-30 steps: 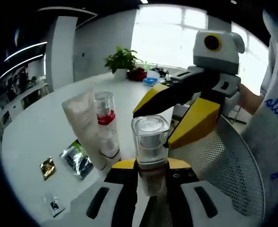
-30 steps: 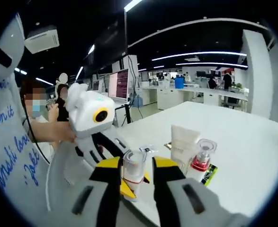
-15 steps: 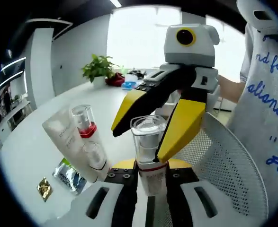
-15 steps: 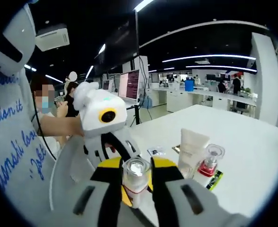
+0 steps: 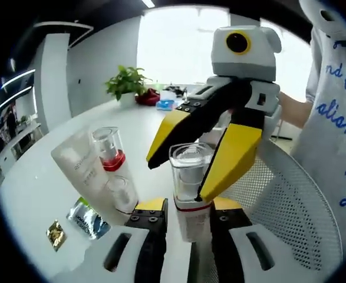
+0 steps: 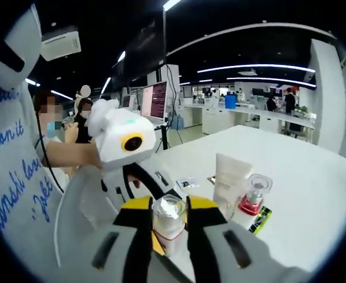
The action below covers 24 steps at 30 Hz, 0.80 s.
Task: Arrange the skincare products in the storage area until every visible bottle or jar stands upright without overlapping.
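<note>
together, both tools (image 5: 187,206) (image 6: 170,217) pinch one upright bottle (image 5: 190,177).

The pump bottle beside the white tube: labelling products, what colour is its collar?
Red, on the pump bottle beside the white tube; clearest in the left gripper view.

Clear-capped bottle (image 5: 188,183): base hidden between the left gripper (image 5: 187,221) and its own jaws; label text unreadable. White tube (image 5: 81,177): lower end covered by the red-collared pump bottle (image 5: 115,177); print too small to be read. Foil sachets (image 5: 85,217): markings blurred. Mesh chair (image 5: 290,218): cut off at the edge.
</note>
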Each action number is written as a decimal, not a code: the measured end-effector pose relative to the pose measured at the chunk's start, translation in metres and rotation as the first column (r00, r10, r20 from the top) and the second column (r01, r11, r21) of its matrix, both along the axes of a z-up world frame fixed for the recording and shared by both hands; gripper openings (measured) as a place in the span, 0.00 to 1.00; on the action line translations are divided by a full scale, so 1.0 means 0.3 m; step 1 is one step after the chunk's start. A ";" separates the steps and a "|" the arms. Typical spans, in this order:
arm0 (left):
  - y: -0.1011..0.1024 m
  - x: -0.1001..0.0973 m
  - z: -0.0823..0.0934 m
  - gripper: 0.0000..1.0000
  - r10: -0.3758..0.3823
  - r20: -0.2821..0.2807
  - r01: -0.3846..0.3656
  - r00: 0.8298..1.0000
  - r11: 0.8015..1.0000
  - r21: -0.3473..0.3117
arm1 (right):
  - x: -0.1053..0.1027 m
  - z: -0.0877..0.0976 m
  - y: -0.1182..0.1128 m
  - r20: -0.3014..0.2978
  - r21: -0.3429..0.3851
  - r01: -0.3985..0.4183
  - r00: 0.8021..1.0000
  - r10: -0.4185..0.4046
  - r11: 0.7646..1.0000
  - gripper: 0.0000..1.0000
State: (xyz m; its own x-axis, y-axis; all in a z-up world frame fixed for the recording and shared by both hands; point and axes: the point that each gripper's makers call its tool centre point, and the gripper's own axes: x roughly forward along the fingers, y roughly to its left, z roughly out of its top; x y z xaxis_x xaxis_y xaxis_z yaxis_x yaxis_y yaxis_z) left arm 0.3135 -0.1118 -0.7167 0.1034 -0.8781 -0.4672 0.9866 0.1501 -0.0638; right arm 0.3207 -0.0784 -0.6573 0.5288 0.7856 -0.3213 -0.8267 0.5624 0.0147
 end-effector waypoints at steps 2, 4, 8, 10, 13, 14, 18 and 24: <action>0.004 0.009 -0.012 0.25 0.009 0.000 -0.009 1.000 1.000 0.014 | 0.010 -0.008 -0.018 -0.004 -0.001 0.015 1.000 -0.015 1.000 0.20; 0.008 0.018 -0.022 0.26 0.022 -0.002 -0.022 1.000 0.999 0.026 | 0.021 -0.018 -0.039 -0.009 -0.003 0.034 0.999 -0.034 0.999 0.20; 0.019 0.030 -0.037 0.26 0.042 -0.013 -0.041 0.999 0.998 0.038 | 0.045 -0.045 -0.085 -0.004 -0.044 0.068 0.998 -0.068 0.997 0.20; 0.021 0.028 -0.042 0.25 0.041 -0.022 -0.040 0.999 0.998 0.042 | 0.061 -0.063 -0.115 -0.004 -0.060 0.092 0.996 -0.092 0.994 0.20; 0.021 0.029 -0.049 0.25 0.043 -0.029 -0.042 0.999 0.998 0.049 | 0.087 -0.091 -0.161 -0.002 -0.082 0.124 0.992 -0.125 0.989 0.20; 0.021 0.030 -0.050 0.25 0.045 -0.031 -0.043 0.999 0.998 0.050 | 0.097 -0.100 -0.177 0.000 -0.090 0.132 0.991 -0.132 0.987 0.20; 0.019 0.033 -0.054 0.25 0.049 -0.041 -0.047 0.998 0.998 0.051 | 0.131 -0.123 -0.218 0.002 -0.107 0.152 0.988 -0.153 0.982 0.20; 0.016 0.025 -0.061 0.25 0.044 -0.055 -0.041 0.997 0.998 0.050 | 0.187 -0.144 -0.261 0.013 -0.108 0.156 0.988 -0.155 0.982 0.20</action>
State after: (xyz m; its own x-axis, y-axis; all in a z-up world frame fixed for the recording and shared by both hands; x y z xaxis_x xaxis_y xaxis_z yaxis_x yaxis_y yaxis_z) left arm 0.3211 -0.1069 -0.7350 0.1127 -0.8496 -0.5153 0.9742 0.1964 -0.1108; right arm 0.3769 -0.1567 -0.7005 0.6434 0.6540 -0.3979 -0.7288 0.6824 -0.0568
